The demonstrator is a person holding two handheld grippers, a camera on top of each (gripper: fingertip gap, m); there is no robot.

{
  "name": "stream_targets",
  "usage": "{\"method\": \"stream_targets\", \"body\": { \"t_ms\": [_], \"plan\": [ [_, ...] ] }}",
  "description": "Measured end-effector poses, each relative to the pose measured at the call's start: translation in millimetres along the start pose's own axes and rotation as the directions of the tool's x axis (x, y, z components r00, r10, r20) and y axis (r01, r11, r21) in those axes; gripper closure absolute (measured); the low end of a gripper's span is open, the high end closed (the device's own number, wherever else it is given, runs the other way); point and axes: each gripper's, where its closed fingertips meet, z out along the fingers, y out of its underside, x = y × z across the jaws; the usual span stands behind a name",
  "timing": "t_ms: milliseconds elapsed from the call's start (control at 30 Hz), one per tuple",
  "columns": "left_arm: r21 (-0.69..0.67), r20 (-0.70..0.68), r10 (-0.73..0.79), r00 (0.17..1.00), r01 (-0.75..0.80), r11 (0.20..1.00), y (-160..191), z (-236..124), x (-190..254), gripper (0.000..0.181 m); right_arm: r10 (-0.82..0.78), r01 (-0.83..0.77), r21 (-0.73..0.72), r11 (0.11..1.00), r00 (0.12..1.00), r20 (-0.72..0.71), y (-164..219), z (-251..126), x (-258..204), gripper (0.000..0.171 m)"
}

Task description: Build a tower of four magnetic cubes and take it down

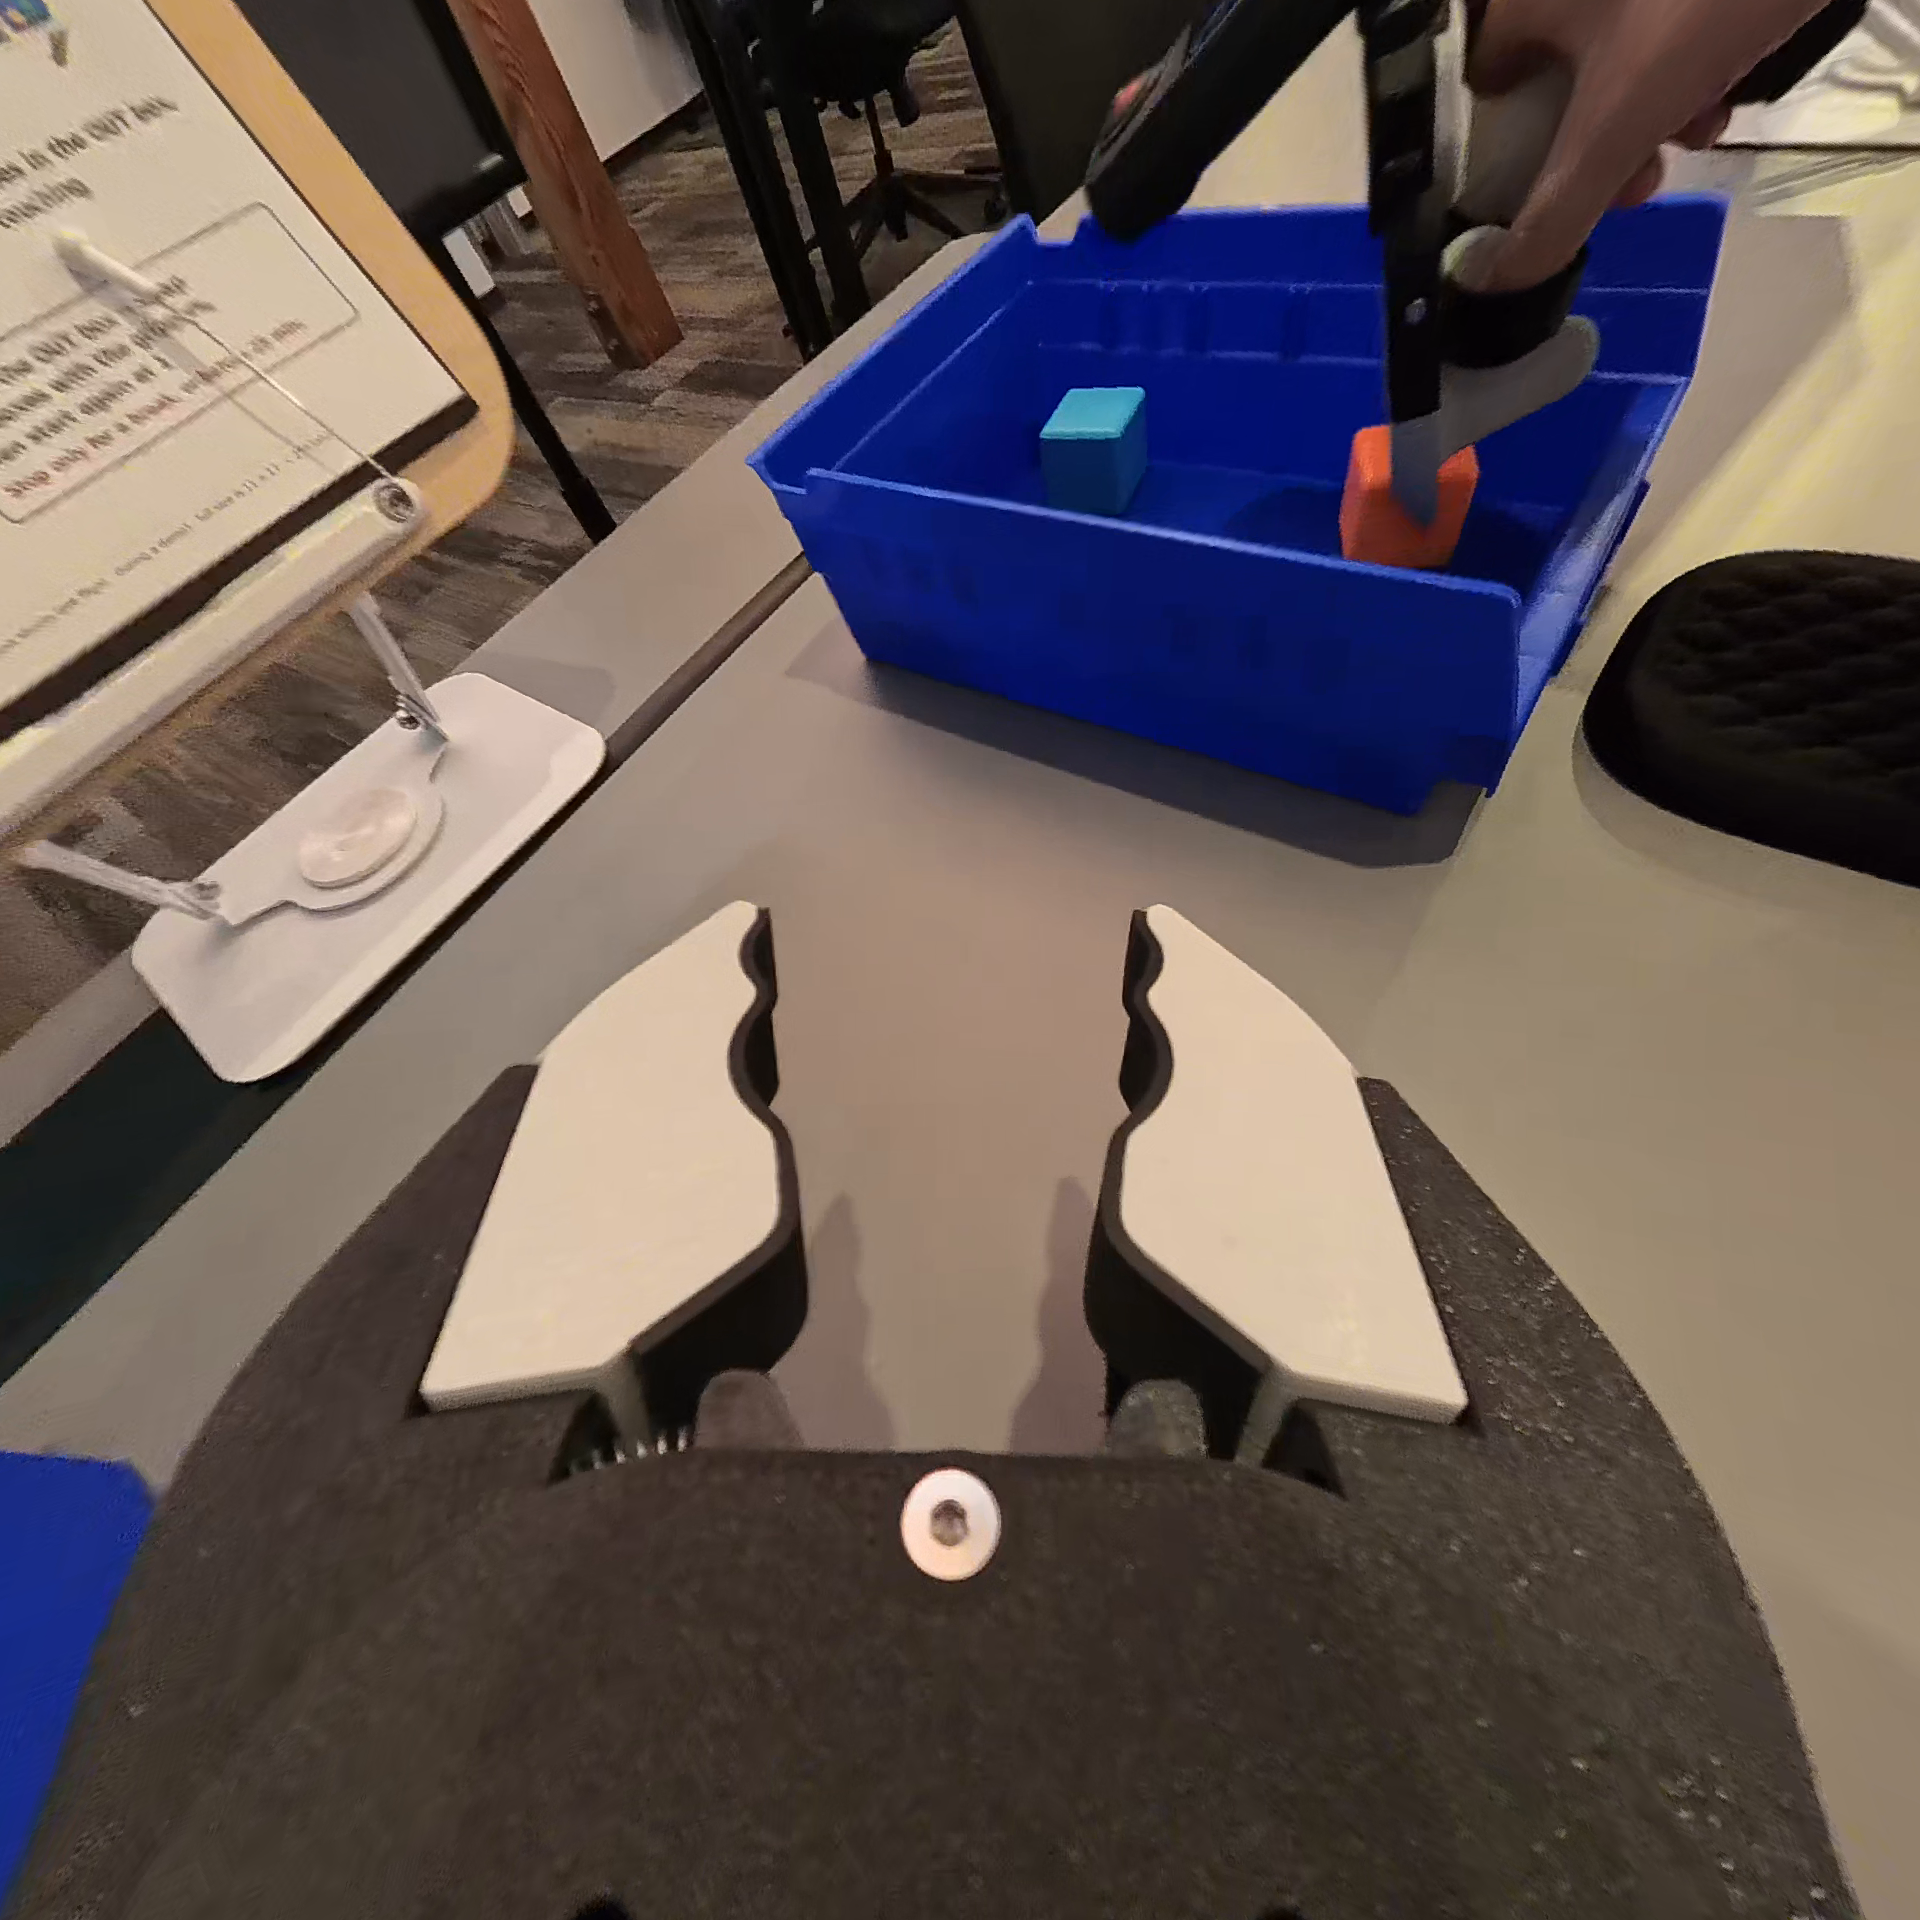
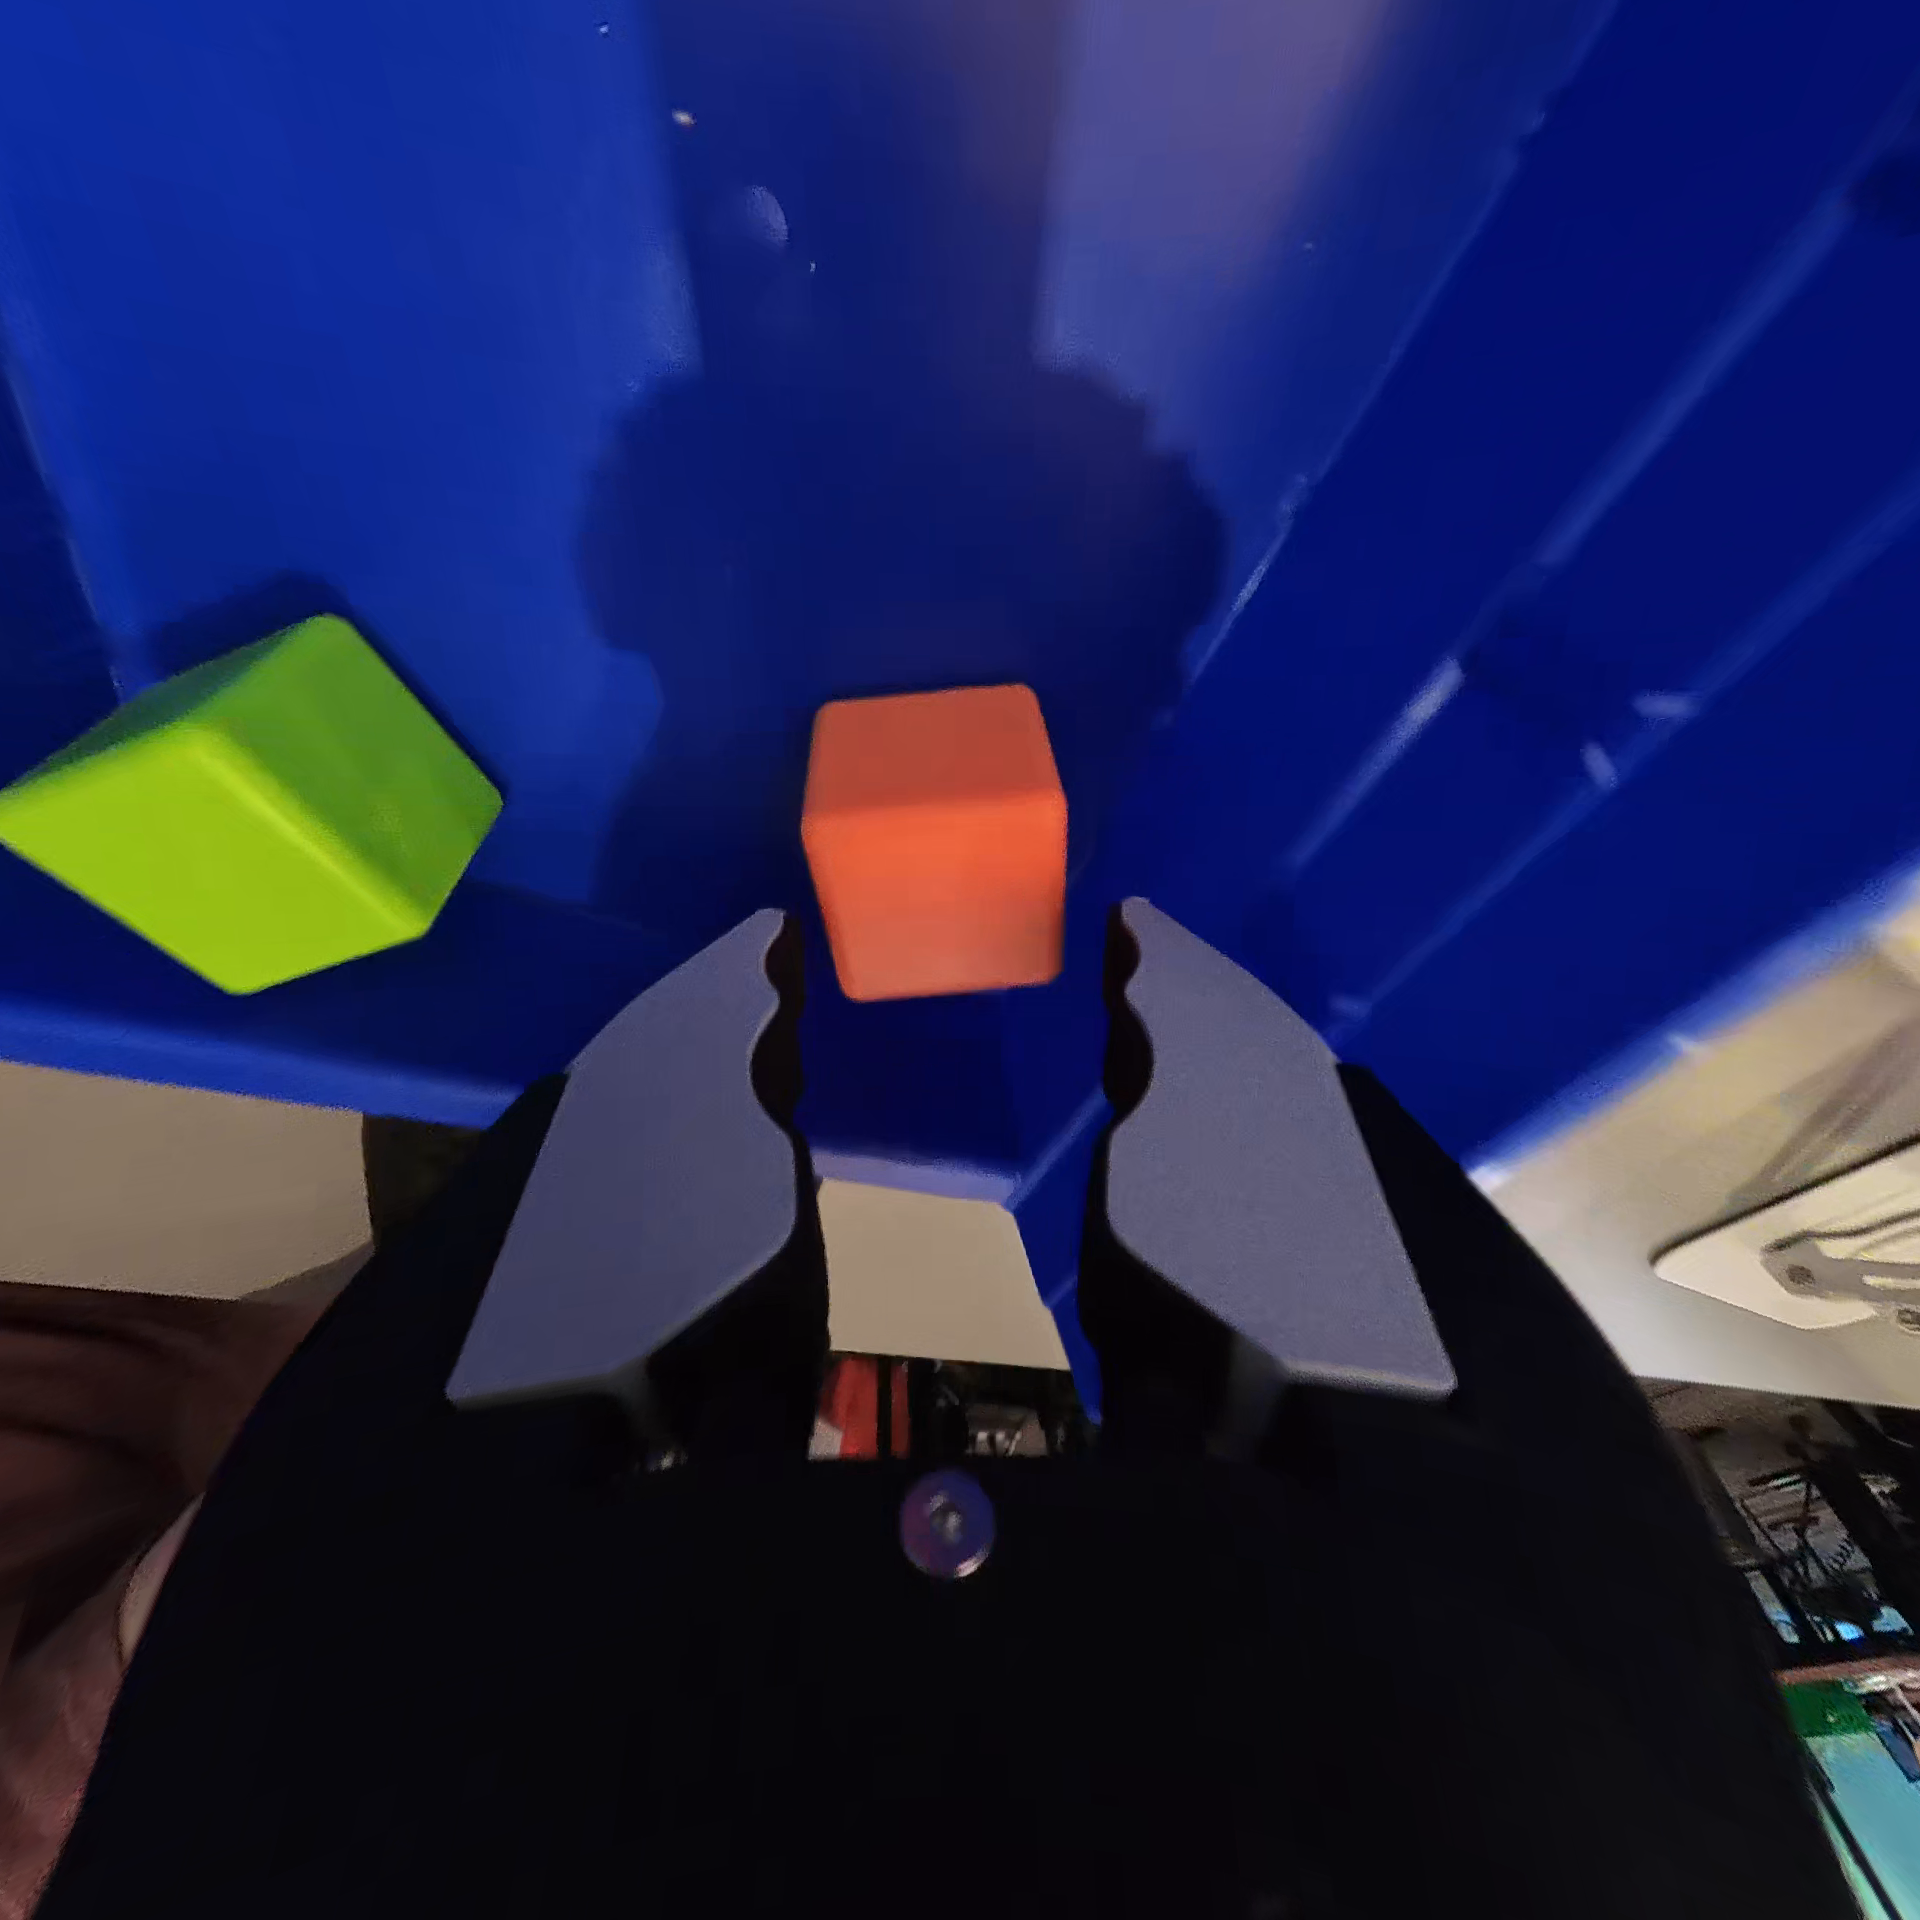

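Note:
A blue bin [image 1: 1143,623] stands on the grey table [image 1: 935,831]. In it are a cyan cube [image 1: 1091,447] and an orange cube [image 1: 1371,509]. My left gripper [image 1: 951,920] is open and empty, low over the table in front of the bin. My right gripper [image 1: 1423,457] reaches down into the bin at the orange cube. In the right wrist view my right gripper [image 2: 951,914] is open, with the orange cube [image 2: 935,831] at its fingertips, not clamped. A green cube [image 2: 249,810] lies to its left on the bin floor [image 2: 1455,416].
A document stand with a printed sheet [image 1: 208,312] and a white base [image 1: 364,862] is at the left table edge. A black padded rest [image 1: 1766,707] lies right of the bin. Another blue object [image 1: 62,1662] shows at the lower left. A hand [image 1: 1590,104] holds the right gripper. The left gripper's tips are roughly 35 cm from the right gripper's.

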Motion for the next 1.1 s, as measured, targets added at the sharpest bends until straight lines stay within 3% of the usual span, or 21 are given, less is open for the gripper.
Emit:
{"method": "stream_targets", "body": {
  "t_ms": [100,167,233,300,400,467,533,667,800,967,1033,1100],
  "plan": [
    [0.045,0.058,0.002,0.998,-0.004,0.999,-20.5,-23.4,-19.7,0.118,-0.043,0.047,0.153,0.987,0.999,-0.026,-1.3,-30.3,-2.4,0.114],
    [0.100,0.163,0.011,0.987,-0.028,0.995,-40.6,-52.3,-49.3,0.125,-0.091,0.108,0.337,0.935,0.994,-0.064,-10.7,-61.1,-4.1,0.120],
    [0.072,0.301,0.016,0.954,-0.040,0.997,-47.8,-88.5,-91.6,0.121,-0.043,0.116,0.498,0.859,0.987,-0.155,-20.5,-92.5,11.9,0.120],
    [-0.002,0.450,-0.004,0.893,0.006,1.000,-37.5,-128.4,-139.1,0.116,0.083,0.054,0.635,0.771,0.980,-0.183,-31.4,-117.9,36.9,0.119],
    [-0.161,0.710,0.026,0.704,0.127,0.979,4.5,-193.9,-215.6,0.108,0.258,-0.113,0.733,0.671,0.962,-0.088,-45.0,-123.8,69.9,0.119],
    [-0.219,0.789,0.004,0.614,0.274,0.936,43.2,-227.8,-250.5,0.106,0.292,-0.174,0.698,0.694,0.955,-0.052,-49.3,-103.9,81.7,0.119],
    [-0.203,0.800,-0.121,0.588,0.454,0.868,83.1,-244.1,-269.2,0.102,0.302,-0.201,0.629,0.751,0.951,-0.057,-47.9,-80.3,88.1,0.119],
    [-0.143,0.775,-0.326,0.541,0.654,0.743,141.2,-253.7,-292.1,0.100,0.303,-0.290,0.486,0.824,0.951,0.052,-46.1,-40.1,80.1,0.119],
    [-0.105,0.733,-0.455,0.506,0.745,0.658,177.2,-246.1,-303.8,0.105,0.302,-0.307,0.418,0.855,0.950,0.080,-45.3,-22.6,77.2,0.123],
    [-0.134,0.747,-0.484,0.455,0.817,0.561,216.1,-246.1,-308.8,0.128,0.277,-0.289,0.404,0.868,0.957,0.089,-48.2,-19.7,71.1,0.123],
    [-0.125,0.719,-0.531,0.448,0.835,0.536,220.5,-242.5,-307.2,0.153,0.274,-0.287,0.404,0.869,0.958,0.091,-49.4,-19.7,70.4,0.123],
    [-0.100,0.702,-0.569,0.428,0.851,0.516,222.3,-242.0,-307.9,0.159,0.268,-0.285,0.405,0.869,0.958,0.100,-50.3,-19.4,69.2,0.122]
  ]
}}
